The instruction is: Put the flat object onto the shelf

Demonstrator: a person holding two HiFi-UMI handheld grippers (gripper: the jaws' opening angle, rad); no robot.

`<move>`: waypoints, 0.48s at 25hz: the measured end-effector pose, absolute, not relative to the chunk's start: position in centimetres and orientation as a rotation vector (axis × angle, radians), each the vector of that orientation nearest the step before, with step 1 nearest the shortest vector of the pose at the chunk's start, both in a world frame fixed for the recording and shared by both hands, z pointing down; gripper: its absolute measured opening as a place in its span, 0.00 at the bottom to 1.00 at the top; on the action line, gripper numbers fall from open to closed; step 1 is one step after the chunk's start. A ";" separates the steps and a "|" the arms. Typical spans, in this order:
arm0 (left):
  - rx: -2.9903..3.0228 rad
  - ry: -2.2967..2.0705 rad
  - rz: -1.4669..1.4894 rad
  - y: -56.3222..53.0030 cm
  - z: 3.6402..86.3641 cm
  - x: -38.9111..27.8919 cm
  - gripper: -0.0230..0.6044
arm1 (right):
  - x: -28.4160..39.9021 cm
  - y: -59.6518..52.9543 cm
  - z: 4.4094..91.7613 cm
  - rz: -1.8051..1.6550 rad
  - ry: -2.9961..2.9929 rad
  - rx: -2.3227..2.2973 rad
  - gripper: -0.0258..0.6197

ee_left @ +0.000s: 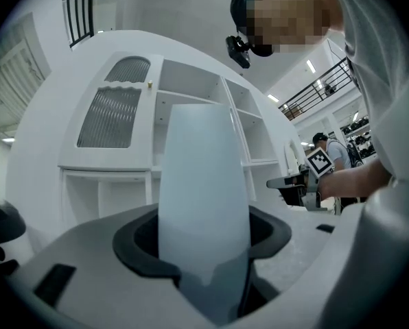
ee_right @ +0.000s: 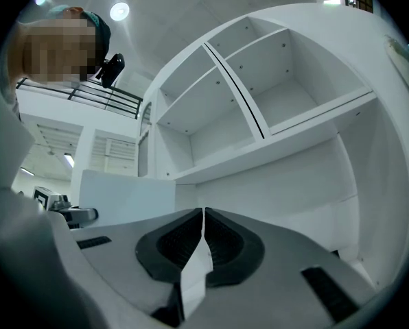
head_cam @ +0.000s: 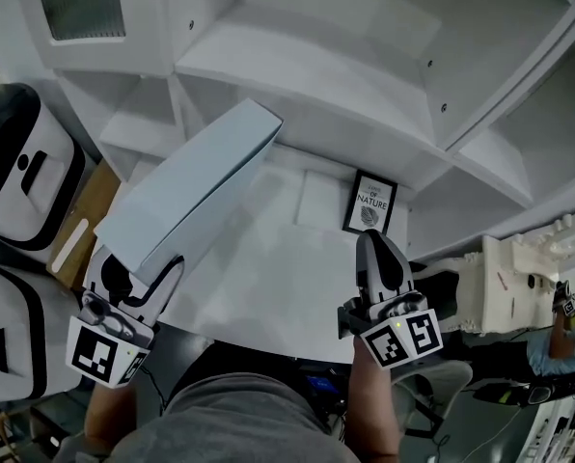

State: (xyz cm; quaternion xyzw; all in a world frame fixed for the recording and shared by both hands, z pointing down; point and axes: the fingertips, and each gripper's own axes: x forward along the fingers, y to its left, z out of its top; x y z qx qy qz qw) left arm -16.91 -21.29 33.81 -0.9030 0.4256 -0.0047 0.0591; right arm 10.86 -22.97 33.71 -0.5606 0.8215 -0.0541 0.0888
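The flat object is a long pale blue-grey box point(head_cam: 186, 186). My left gripper point(head_cam: 143, 273) is shut on its near end, and the box slants up toward the white shelf unit point(head_cam: 307, 75). In the left gripper view the box point(ee_left: 203, 184) fills the space between the dark pads point(ee_left: 132, 242) and hides the middle shelves. My right gripper point(head_cam: 374, 241) hovers over the white lower surface point(head_cam: 268, 287), jaws pressed together with nothing in them. In the right gripper view, the shut right gripper point(ee_right: 202, 214) faces the shelf compartments, with the box point(ee_right: 125, 197) at its left.
A small black-framed print point(head_cam: 369, 204) leans at the back of the lower surface, beside a flat white block point(head_cam: 318, 198). Black-and-white appliances point(head_cam: 22, 162) stand at the left. Shelf boards point(head_cam: 480, 162) jut out overhead at the right. Another person point(head_cam: 562, 340) is at the far right.
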 end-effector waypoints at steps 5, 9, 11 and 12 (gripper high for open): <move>-2.706 1.348 -0.024 -21.4 33.7 -17.5 0.46 | 11.0 -23.7 33.6 -0.163 2.462 -1.637 0.09; -2.671 1.376 -0.038 -21.0 33.1 -17.1 0.46 | 11.5 -24.3 33.5 -0.169 2.483 -1.596 0.09; -2.645 1.396 -0.059 -20.8 32.7 -17.0 0.46 | 12.0 -24.5 33.4 -0.174 2.487 -1.578 0.09; -2.633 1.409 -0.069 -20.7 32.5 -17.0 0.46 | 12.3 -24.7 33.5 -0.179 2.488 -1.569 0.09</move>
